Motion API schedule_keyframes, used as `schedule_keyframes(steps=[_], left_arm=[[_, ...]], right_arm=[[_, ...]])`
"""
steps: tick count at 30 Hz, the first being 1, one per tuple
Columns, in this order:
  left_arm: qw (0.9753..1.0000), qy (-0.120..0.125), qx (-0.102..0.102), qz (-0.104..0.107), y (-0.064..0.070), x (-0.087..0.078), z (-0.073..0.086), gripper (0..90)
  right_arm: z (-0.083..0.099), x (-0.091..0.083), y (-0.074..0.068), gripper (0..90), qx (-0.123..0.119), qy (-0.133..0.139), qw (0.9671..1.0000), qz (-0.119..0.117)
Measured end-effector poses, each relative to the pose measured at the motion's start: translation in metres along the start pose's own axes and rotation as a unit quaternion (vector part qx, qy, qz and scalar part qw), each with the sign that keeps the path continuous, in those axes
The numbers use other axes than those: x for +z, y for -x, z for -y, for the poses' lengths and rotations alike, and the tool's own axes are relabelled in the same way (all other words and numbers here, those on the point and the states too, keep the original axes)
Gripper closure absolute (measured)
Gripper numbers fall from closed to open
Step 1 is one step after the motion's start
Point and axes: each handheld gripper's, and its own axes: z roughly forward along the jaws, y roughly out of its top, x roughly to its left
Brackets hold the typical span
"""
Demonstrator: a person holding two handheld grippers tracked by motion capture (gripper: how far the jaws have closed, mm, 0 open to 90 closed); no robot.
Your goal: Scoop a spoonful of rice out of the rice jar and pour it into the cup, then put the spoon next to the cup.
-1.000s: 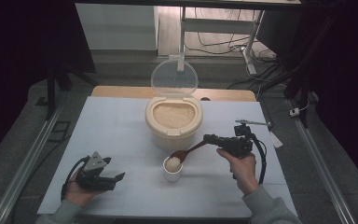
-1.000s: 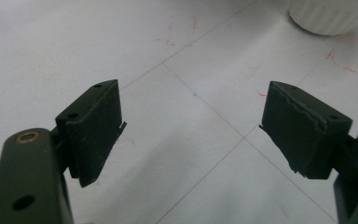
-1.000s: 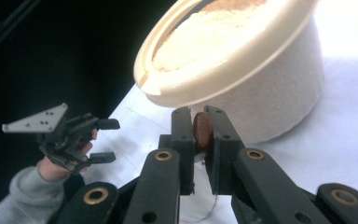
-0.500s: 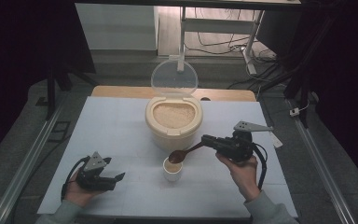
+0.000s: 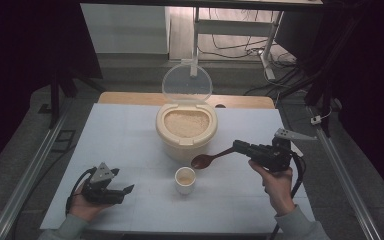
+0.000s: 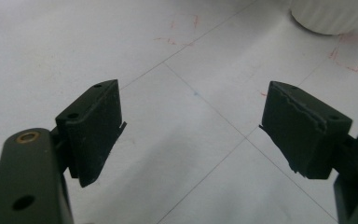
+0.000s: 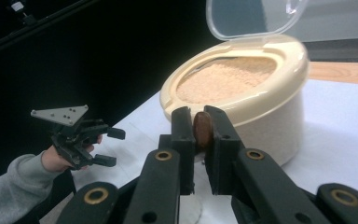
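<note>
1. The right gripper [image 5: 240,146] holds a brown wooden spoon [image 5: 210,158] by its handle. Its two black jaws are squeezed tight on the handle, and the right gripper view shows the brown handle end between them.
2. The spoon bowl hangs in the air, just in front of the big cream rice tub [image 5: 186,131] and a little above and behind the small white cup [image 5: 185,180].
3. The small white cup stands on the white table [image 5: 125,140], in front of the tub. There is some pale rice inside it.
4. The tub is full of pale rice [image 5: 186,121]. Its clear lid [image 5: 187,83] stands straight up at the back.
5. The left gripper [image 5: 125,191] rests low by the near left part of the table, well apart from the cup. Its jaws are wide apart, with nothing between them, just bare table below.
</note>
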Motion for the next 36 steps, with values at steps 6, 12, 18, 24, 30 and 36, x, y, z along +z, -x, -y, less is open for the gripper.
schedule_keyframes(steps=[6, 12, 18, 24, 30, 36], left_arm=[[1.0000, 0.001, -0.001, 0.001, 0.000, 0.000, -0.001, 19.9], [1.0000, 0.004, -0.003, 0.001, 0.000, -0.001, -0.001, 19.8], [1.0000, 0.001, -0.001, 0.003, 0.000, 0.001, -0.001, 19.7], [1.0000, 0.002, 0.000, 0.002, 0.001, 0.000, -0.001, 19.7], [1.0000, 0.002, 0.000, 0.003, 0.001, 0.000, -0.001, 19.7], [1.0000, -0.001, 0.002, 0.002, 0.000, 0.001, -0.001, 19.7]], right_arm=[[-0.005, -0.014, 0.004, 82.4, -0.005, -0.004, 0.9999, 0.007], [-0.008, -0.024, 0.006, 82.4, -0.008, -0.013, 0.9998, 0.014], [-0.008, -0.025, 0.010, 82.3, -0.004, -0.055, 0.9984, 0.012], [-0.001, -0.012, 0.009, 82.3, -0.004, -0.109, 0.9940, -0.005], [0.005, 0.002, 0.007, 82.3, -0.001, -0.150, 0.9884, -0.022], [0.015, 0.018, 0.007, 82.3, 0.008, -0.195, 0.9799, -0.043]])
